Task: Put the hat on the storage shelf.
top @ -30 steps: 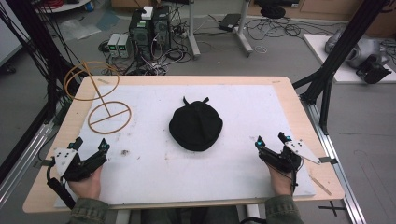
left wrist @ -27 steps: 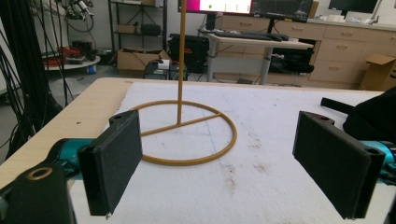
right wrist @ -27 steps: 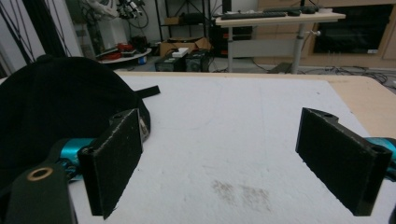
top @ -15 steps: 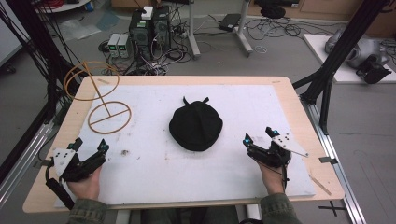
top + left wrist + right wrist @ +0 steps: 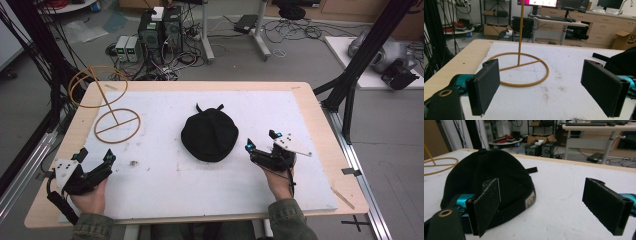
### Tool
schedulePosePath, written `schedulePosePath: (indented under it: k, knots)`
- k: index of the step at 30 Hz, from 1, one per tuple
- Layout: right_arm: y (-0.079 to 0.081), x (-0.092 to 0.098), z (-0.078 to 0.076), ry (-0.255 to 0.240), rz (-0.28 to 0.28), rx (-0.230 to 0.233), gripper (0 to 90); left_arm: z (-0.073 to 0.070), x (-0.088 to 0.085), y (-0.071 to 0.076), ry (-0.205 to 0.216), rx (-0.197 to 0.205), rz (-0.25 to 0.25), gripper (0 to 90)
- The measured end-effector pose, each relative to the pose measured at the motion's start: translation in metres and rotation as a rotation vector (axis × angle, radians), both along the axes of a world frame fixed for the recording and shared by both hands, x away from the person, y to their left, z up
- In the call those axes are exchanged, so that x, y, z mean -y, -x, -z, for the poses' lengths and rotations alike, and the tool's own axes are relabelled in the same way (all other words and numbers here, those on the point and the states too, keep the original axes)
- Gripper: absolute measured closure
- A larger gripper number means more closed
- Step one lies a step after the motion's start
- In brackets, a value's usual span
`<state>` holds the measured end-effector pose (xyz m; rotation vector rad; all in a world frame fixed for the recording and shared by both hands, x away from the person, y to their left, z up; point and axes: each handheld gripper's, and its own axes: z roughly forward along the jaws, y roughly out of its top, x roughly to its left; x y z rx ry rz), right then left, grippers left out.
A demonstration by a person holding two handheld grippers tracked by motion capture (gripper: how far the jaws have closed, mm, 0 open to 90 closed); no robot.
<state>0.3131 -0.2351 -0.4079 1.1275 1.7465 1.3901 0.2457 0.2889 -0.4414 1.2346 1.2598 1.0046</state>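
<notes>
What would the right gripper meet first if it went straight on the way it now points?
Probably the black cap. The right gripper is open and aimed at the cap's near edge; in its own view the left finger already overlaps the cap's band, while the other faces bare white table cover. Depth is uncertain.

floor (image 5: 240,55): grey, cables | desks (image 5: 559,21) | drawers (image 5: 609,27) | boxes (image 5: 496,29)

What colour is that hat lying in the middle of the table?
The hat is plain black, with a small pale label at its rim; the right gripper view shows it best.
</notes>
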Motion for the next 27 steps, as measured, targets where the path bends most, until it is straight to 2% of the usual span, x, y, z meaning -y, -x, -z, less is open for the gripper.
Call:
schedulePosePath:
  k: [9, 16, 27]
  knots:
    - [-0.009, -0.026, -0.007, 0.023, -0.048, -0.008, 13.9, -0.002, -0.001, 0.000, 0.006, 0.005, 0.003, 16.1]
    - [-0.021, -0.042, -0.015, 0.001, -0.071, -0.012, 13.9, -0.003, -0.004, 0.000, 0.017, 0.010, -0.003, 16.1]
    - [-0.037, -0.071, -0.024, 0.047, -0.125, -0.042, 13.9, -0.003, -0.004, -0.002, 0.014, 0.010, 0.001, 16.1]
